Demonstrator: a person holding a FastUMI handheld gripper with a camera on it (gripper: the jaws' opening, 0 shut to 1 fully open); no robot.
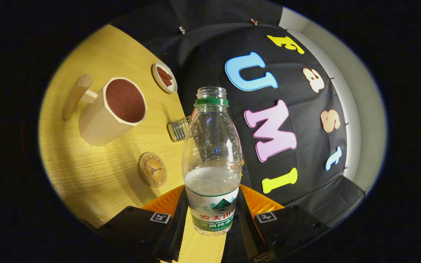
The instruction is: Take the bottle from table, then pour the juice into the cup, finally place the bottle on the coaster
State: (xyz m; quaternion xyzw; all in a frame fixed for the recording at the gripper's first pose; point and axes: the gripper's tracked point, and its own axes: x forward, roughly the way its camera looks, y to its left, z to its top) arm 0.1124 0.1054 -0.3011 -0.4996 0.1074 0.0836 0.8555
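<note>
My gripper (212, 215) is shut on a clear plastic bottle (212, 146), both fingers pressing its labelled lower part. The bottle has no cap, a green neck ring and a little clear liquid in its lower half. It is lifted above the wooden table (97, 175), which appears tilted. Beyond the fingers to the left stands a cream octagonal cup (113, 109) with a wooden handle and a dark red-brown inside. A round cork coaster (152, 169) lies on the table between the cup and the bottle, just left of the bottle's base.
A small white dish (165, 77) with reddish-brown pieces sits at the table's far edge beyond the cup. A small ribbed metal and glass item (178, 128) lies partly hidden behind the bottle. The black cloth wall rises to the right of the table.
</note>
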